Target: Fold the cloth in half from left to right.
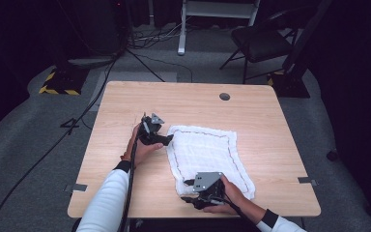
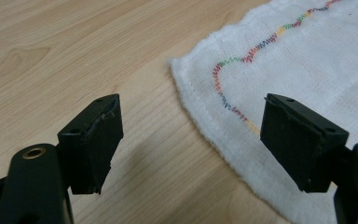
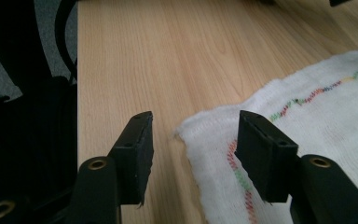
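A white cloth (image 1: 207,157) with a multicoloured stitched border lies flat on a pale wooden table (image 1: 125,111), slightly right of the table's centre and skewed, its near edge close to the table's front edge. The table stands on grey carpet in a dark room, with a black chair (image 1: 261,41), a white frame (image 1: 217,12) and floor cables (image 1: 77,121) beyond the cloth. The left gripper (image 1: 166,139) sits at the cloth's far-left corner, jaws wide apart and holding nothing, one jaw over bare wood, the other over the cloth's edge. The right gripper (image 1: 189,191) sits at the cloth's near-left corner, jaws parted around that corner without gripping it. Both hands reach in from the near side in white sleeves, the left hand (image 1: 140,145) left of the cloth, the right hand (image 1: 232,195) over its near edge.
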The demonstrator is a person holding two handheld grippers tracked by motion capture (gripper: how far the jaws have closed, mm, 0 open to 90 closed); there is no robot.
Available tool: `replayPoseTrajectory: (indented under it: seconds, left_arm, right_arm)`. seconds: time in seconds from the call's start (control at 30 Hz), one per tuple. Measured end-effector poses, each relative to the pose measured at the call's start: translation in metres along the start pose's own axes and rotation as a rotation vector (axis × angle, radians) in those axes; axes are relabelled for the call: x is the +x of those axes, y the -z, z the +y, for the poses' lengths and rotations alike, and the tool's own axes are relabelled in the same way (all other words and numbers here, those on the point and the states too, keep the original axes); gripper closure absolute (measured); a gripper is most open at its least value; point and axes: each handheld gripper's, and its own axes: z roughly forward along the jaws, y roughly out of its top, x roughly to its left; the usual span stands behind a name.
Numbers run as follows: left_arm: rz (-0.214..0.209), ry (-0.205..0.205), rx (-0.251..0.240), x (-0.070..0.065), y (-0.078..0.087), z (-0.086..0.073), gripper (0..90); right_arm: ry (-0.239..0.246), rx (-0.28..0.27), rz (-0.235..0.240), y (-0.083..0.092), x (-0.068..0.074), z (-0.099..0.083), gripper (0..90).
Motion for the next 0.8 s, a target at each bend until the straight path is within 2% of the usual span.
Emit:
replayPoseTrajectory:
  seconds: [0.03,0.1,0.13,0.23,0.33,0.43,0.47,0.57,0.63,0.7,0.73,0.77,0.8]
  left_arm:
    - [0.007,-0.01,0.001,0.0,-0.002,0.002,21.1]
    - [0.011,0.005,0.005,-0.001,-0.008,0.004,20.6]
    - [0.039,0.008,0.027,-0.002,-0.011,0.005,20.6]
    - [0.032,0.022,0.054,-0.001,-0.017,0.005,20.4]
    - [0.023,0.038,0.053,0.002,-0.019,0.006,17.8]
    - [0.022,0.031,0.052,0.001,-0.02,0.006,17.7]
    - [0.012,0.017,0.049,0.002,-0.019,0.006,19.9]
    - [0.002,0.012,0.039,0.002,-0.017,0.005,32.2]
    - [-0.008,0.013,0.035,0.001,-0.016,0.005,37.0]
    - [-0.031,-0.002,0.033,-0.001,-0.015,0.005,45.6]
    - [-0.042,-0.014,0.032,-0.001,-0.014,0.005,51.7]
    - [-0.049,-0.011,0.029,-0.002,-0.014,0.004,55.5]
    - [-0.052,-0.013,0.029,-0.001,-0.014,0.004,56.9]
  right_arm:
    - [-0.006,0.001,0.0,-0.002,0.0,0.001,49.0]
    - [-0.015,0.001,0.007,-0.007,-0.001,0.003,49.6]
    - [-0.016,0.003,0.01,-0.009,-0.001,0.003,49.6]
    - [-0.01,0.018,0.016,-0.017,0.002,0.006,50.3]
    - [-0.01,0.033,0.013,-0.023,0.002,0.007,51.9]
    - [-0.017,0.054,0.009,-0.028,0.0,0.006,51.7]
    - [-0.026,0.058,0.007,-0.029,-0.001,0.006,51.7]
    - [-0.036,0.072,-0.005,-0.031,-0.001,0.005,55.5]
    - [-0.038,0.074,-0.012,-0.032,-0.001,0.004,58.4]
    - [-0.037,0.074,-0.011,-0.033,-0.002,0.005,59.6]
    - [-0.033,0.076,-0.011,-0.033,-0.002,0.005,63.0]
    - [-0.034,0.078,-0.018,-0.033,-0.002,0.005,66.6]
    - [-0.035,0.08,-0.024,-0.032,-0.003,0.005,69.1]
